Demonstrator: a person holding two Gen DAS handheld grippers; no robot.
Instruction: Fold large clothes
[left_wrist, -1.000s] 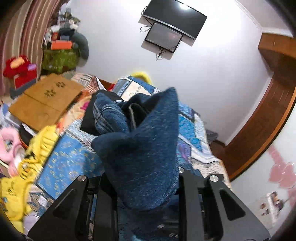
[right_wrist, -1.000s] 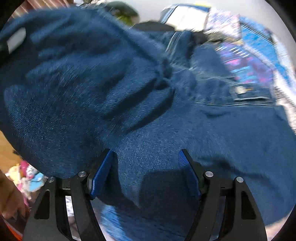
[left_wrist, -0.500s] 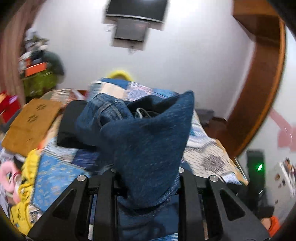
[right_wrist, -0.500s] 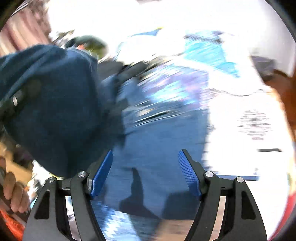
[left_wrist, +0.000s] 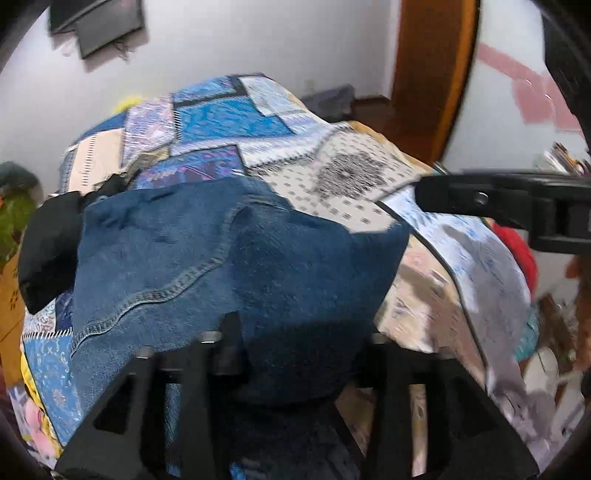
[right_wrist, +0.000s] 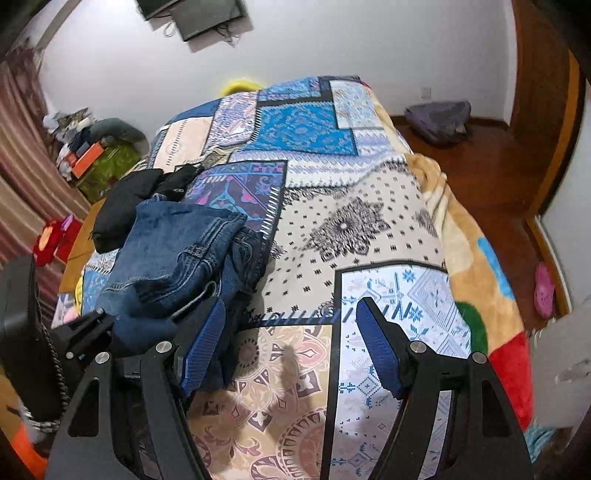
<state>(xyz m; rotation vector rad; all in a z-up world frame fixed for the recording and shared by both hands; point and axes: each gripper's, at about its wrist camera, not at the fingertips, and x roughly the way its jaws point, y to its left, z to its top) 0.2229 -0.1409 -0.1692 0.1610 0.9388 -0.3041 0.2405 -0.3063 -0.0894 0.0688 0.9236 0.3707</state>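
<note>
Both claws stood apart: my left claw (left_wrist: 299, 332) had just been opening, jeans (left_wrist: 229, 266) between its jaws, right claw (right_wrist: 291, 347) empty. Bunched denim might slump off the bed (right_wrist: 369, 229).

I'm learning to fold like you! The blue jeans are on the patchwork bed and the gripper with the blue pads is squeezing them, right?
Not quite. The jeans do lie on the patchwork bed, but the right gripper, the one with blue pads, is open with only the bedspread showing between its fingers. The right wrist view shows this. The jeans sit beside its left finger, not squeezed.
</note>
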